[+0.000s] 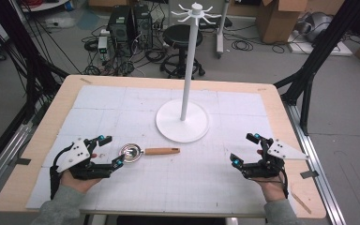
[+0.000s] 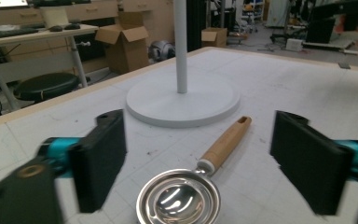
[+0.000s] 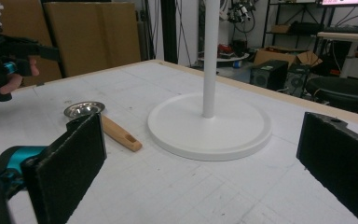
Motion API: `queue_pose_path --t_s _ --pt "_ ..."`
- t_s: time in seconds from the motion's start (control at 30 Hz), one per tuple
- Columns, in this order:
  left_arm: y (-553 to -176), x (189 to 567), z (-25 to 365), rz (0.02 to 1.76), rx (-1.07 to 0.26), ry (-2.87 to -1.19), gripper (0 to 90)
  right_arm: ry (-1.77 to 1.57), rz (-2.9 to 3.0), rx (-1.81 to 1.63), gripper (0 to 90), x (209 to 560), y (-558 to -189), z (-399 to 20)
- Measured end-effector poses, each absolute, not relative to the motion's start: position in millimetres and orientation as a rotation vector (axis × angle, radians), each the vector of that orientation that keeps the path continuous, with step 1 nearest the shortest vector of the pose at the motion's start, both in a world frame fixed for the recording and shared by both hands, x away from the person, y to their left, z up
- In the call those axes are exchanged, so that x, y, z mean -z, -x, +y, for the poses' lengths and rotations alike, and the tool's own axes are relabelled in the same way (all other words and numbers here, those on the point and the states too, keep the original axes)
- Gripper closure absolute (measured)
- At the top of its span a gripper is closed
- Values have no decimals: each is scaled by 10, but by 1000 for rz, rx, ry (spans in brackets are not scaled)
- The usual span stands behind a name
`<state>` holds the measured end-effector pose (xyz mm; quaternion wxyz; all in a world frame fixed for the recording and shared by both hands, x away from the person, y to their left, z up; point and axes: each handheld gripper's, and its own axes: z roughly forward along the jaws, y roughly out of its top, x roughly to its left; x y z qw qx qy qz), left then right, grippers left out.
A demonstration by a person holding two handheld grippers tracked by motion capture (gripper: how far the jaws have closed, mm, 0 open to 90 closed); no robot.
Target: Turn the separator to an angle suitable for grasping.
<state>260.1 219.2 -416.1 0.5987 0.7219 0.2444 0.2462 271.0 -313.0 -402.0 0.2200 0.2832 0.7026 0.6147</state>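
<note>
A small metal strainer spoon [image 1: 132, 152] with a wooden handle [image 1: 161, 151] lies on the white mat, handle pointing right. My left gripper [image 1: 111, 151] stands open at the mat's left, its jaws on either side of the spoon's bowl [image 2: 178, 198] without touching it. Over at the right of the mat my right gripper [image 1: 244, 149] is open, nothing between its pads [image 3: 70, 158]. The spoon [image 3: 85, 109] also lies ahead to the left in the right gripper view. A white stand with a round base [image 1: 183, 121] and tall pole [image 1: 190, 61] rises at the table's middle.
The stand's top carries several short hook arms [image 1: 196, 11]. The wooden table edge [image 1: 37, 140] frames the mat. Beyond the table stand a black stool [image 1: 182, 35], computer towers [image 1: 130, 23], cables and cardboard boxes [image 1: 276, 18]. Black frame posts [image 1: 309, 70] flank the table.
</note>
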Motion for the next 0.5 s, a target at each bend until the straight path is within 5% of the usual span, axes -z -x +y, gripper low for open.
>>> queue_pose_path --t_s 0.5 --pt "-2673 4159 2095 639 -508 -1698 846 -775 1958 -1689 5 4021 -2713 -3100"
